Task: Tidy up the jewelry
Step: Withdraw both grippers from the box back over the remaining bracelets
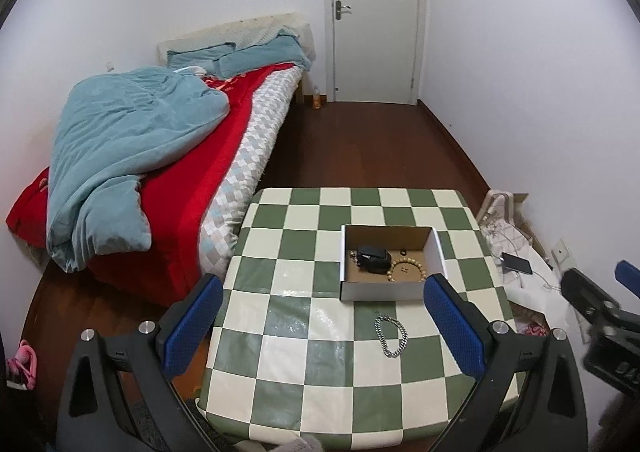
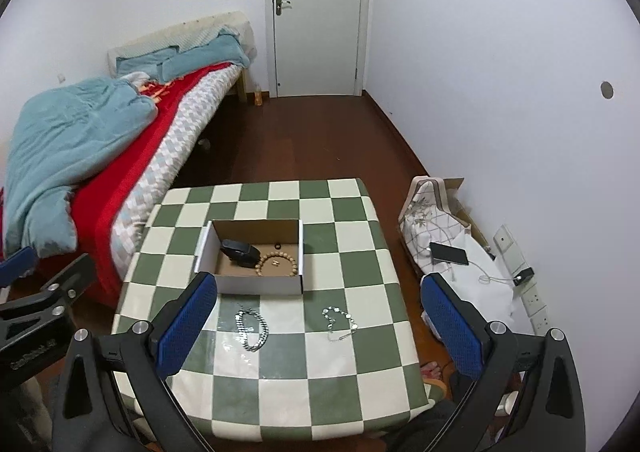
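An open white cardboard box (image 1: pixel 390 292) (image 2: pixel 256 286) sits on the green-and-white checkered table (image 1: pixel 304 384) (image 2: pixel 320 392). Inside lie a black watch (image 1: pixel 374 258) (image 2: pixel 240 252), a wooden bead bracelet (image 1: pixel 406 270) (image 2: pixel 278 264) and a small dark ring (image 2: pixel 277 244). A silver chain bracelet (image 1: pixel 391 336) (image 2: pixel 252 330) lies in front of the box. A thinner silver beaded bracelet (image 2: pixel 339 323) lies to its right, seen only in the right wrist view. My left gripper (image 1: pixel 324 316) and right gripper (image 2: pixel 318 316) are both open and empty, held above the table's near half.
A bed (image 1: pixel 168 155) with a blue duvet and red sheet stands left of the table. A bag, white cloth and a phone (image 2: pixel 450 254) lie on the floor at the right by the wall sockets. A closed door (image 2: pixel 318 11) is at the far end.
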`<state>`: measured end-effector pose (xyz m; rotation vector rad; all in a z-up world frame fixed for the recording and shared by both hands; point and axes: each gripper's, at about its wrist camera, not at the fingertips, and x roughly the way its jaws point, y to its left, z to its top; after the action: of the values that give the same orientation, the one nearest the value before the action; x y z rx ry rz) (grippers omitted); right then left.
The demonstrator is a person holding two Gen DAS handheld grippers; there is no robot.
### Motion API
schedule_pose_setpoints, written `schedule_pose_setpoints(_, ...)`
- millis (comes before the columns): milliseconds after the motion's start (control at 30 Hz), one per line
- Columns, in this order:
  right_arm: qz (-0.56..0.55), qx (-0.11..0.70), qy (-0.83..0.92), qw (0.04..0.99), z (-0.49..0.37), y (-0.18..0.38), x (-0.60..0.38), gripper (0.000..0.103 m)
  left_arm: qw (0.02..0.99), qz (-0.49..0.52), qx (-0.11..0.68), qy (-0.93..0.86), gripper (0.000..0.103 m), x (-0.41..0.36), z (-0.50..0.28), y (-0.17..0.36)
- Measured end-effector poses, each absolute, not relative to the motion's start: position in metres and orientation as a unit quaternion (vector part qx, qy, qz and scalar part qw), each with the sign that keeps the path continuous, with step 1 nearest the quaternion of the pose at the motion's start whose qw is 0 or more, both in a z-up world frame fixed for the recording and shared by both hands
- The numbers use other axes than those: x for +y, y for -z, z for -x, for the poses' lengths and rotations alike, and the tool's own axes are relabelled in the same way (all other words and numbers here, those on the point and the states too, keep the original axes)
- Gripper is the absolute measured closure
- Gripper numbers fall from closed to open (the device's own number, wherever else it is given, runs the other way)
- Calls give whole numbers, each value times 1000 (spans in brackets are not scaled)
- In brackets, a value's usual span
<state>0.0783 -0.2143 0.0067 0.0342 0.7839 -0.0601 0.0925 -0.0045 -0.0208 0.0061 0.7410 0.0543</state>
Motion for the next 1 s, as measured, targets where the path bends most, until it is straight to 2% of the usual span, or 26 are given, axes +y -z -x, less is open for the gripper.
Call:
schedule_pose_setpoints(133, -37, 397, 16, 917, -81, 7, -230, 0, 925, -10, 377, -39, 1, -8, -105, 45)
schedule_pose_setpoints(233, -38, 435, 37, 899, -94, 43, -248, 2, 914, -38, 400, -61, 1, -15, -119, 74)
schedule_pose_setpoints(300, -45, 463, 39, 884, -107, 76, -261, 24, 904, -53, 419, -72, 1, -20, -129, 100)
schedule_pose_setpoints(333, -51, 478, 42, 876, -113, 93, -267, 42, 899, -59, 428, -75, 1, -22, -134, 110)
schedule_pose_setpoints(533, -103, 534, 40, 838, -142, 190, -293, 43, 861, -94, 495, -76, 1, -36, -166, 181)
schedule_pose_setpoints(833, -104, 570, 70, 812, -190, 275, -295, 44, 823, -98, 556, -62, 1, -43, -201, 237)
schedule_pose_setpoints(933, -54, 577, 89, 810, -197, 291, -285, 65, 813, -99, 571, -51, 1, -48, -209, 248)
schedule_pose_setpoints(967, -46, 576, 84, 812, -197, 291, -282, 82, 811, -97, 576, -44, 1, -51, -211, 252)
schedule_pose_setpoints(1000, -32, 575, 83, 813, -197, 291, -277, 91, 806, -95, 583, -36, 1, -54, -213, 257)
